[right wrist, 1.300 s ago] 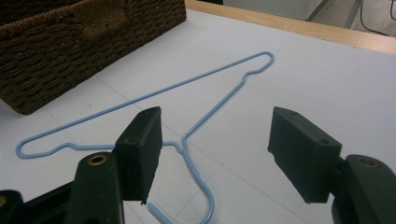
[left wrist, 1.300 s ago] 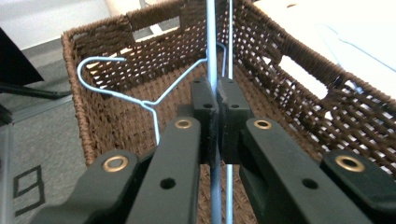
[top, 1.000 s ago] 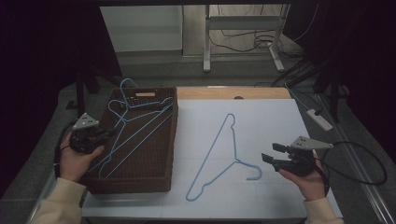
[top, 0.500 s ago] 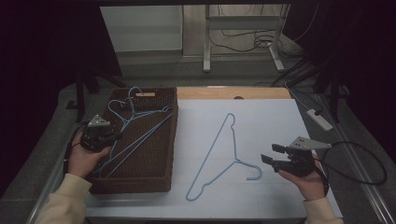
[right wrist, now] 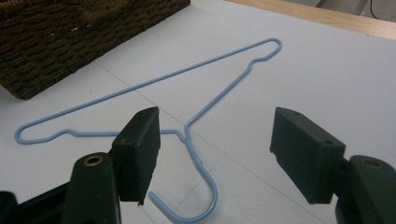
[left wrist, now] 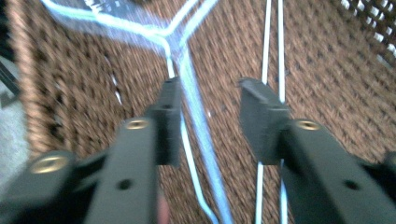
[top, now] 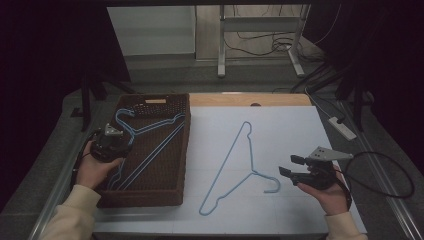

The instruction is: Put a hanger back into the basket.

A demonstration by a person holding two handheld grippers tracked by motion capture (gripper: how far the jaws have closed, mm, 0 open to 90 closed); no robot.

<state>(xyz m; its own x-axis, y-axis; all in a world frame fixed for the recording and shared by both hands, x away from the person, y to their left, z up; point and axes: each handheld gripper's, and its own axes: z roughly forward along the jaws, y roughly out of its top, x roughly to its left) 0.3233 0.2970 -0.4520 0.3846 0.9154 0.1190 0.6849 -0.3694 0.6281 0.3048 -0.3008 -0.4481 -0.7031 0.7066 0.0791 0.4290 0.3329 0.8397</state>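
A brown wicker basket [top: 150,197] sits at the table's left with blue wire hangers [top: 150,156] lying flat in it. My left gripper [top: 116,141] hangs low over the basket's left side. Its jaws have just been opening, and in the left gripper view one hanger's neck [left wrist: 196,116] runs on the basket floor [left wrist: 93,93] between the open left gripper [left wrist: 208,88], near one pad and unpressed. Another blue hanger [top: 252,171] lies on the white sheet [top: 300,130]. My right gripper [top: 289,166] hovers open just right of its hook; the hook and neck [right wrist: 186,127] lie below the right gripper [right wrist: 215,116].
A white power strip [top: 342,127] and a looping black cable lie at the table's right edge. A bare wooden strip [top: 250,99] runs behind the sheet. The basket's corner [right wrist: 70,37] stands beyond the hanger in the right gripper view. Metal legs and cables stand behind the table.
My left hand has come down and slightly right, lowering the hanger it held flat into the basket, and its jaws have parted. The right hand has kept still.
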